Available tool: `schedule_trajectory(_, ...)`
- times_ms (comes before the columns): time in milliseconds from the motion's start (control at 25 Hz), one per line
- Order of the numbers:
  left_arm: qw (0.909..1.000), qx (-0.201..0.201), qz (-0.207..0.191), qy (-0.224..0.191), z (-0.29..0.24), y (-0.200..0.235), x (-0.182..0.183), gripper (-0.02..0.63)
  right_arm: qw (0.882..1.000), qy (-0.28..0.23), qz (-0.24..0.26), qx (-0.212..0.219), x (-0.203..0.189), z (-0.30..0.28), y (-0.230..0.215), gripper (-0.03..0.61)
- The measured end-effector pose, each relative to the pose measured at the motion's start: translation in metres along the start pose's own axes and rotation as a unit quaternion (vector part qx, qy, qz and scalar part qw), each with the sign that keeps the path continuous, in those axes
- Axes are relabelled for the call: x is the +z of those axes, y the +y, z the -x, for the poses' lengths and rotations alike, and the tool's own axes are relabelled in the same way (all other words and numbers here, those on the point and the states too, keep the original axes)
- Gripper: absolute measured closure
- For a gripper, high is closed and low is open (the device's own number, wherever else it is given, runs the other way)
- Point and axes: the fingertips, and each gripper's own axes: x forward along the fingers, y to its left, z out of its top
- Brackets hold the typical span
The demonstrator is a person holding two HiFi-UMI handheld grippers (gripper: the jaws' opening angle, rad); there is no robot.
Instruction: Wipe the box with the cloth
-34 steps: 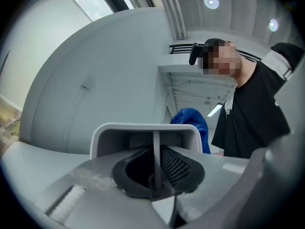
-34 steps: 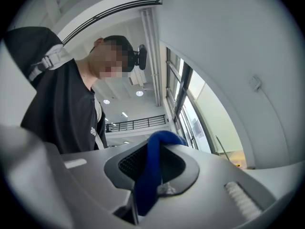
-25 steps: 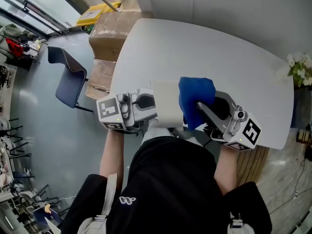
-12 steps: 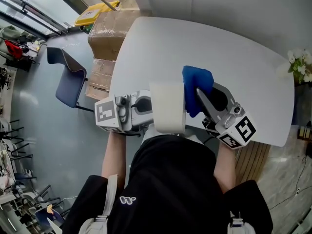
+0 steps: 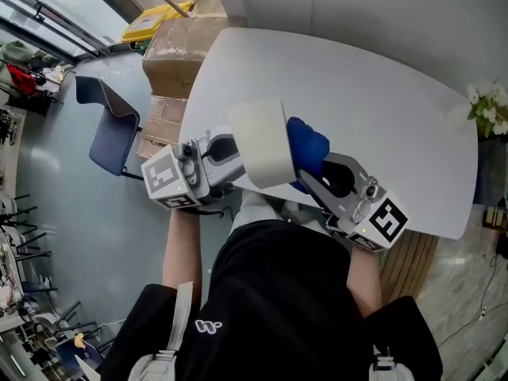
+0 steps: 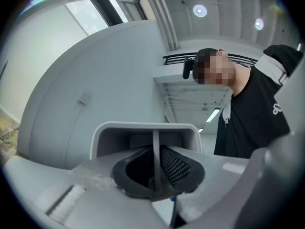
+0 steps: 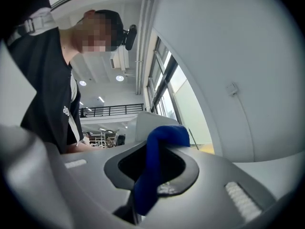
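A white box (image 5: 260, 143) is held off the table and tilted, its side facing me in the head view. My left gripper (image 5: 232, 165) is shut on one thin wall of it. In the left gripper view that wall (image 6: 155, 149) stands upright between the jaws of the left gripper (image 6: 155, 173), with the box's rim (image 6: 143, 127) beyond. The blue cloth (image 5: 306, 151) presses against the box's right side, and my right gripper (image 5: 308, 178) is shut on it. In the right gripper view the cloth (image 7: 155, 161) hangs between the jaws of the right gripper (image 7: 150, 178), with the box (image 7: 143, 123) just behind.
The white table (image 5: 357, 94) stretches ahead and to the right. Cardboard boxes (image 5: 168, 58) and a blue chair (image 5: 111, 129) stand on the floor to the left. White flowers (image 5: 488, 109) sit at the table's right edge.
The box has been lifted and tipped up and to the left. The right gripper with the cloth has followed it leftward, and the cloth now lies lower on the box's right side.
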Motion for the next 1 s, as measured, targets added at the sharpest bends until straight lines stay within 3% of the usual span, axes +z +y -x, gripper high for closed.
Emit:
schedule_trajectory(160,0.9992,0.030,0.002,0.025,-0.001,0.011,-0.011,0.563,0.999,-0.013,-0.019,0.030,0.009,0.008,0.009,0.522)
schedule_trajectory(360,0.9923,0.053,-0.038,0.106,0.000,0.015,-0.027,0.563,0.998,-0.041,-0.027,0.025,0.023,0.013,0.009,0.523)
schedule_trajectory(480,0.9836,0.065,-0.061,0.157,0.000,0.017,-0.040,0.563,0.998,-0.063,-0.011,-0.010,0.034,0.016,-0.001,0.523)
schedule_trajectory(680,0.9659,0.060,-0.095,0.233,-0.004,0.019,-0.071,0.563,0.993,-0.055,0.019,-0.106,0.033,0.028,-0.034,0.522)
schedule_trajectory(840,0.9435,0.059,-0.112,0.306,-0.002,0.021,-0.096,0.563,0.986,-0.035,0.032,-0.158,0.025,0.030,-0.048,0.522)
schedule_trajectory(1000,0.9034,0.034,-0.125,0.409,0.001,0.024,-0.138,0.563,0.982,-0.027,0.024,-0.184,0.017,0.029,-0.055,0.522)
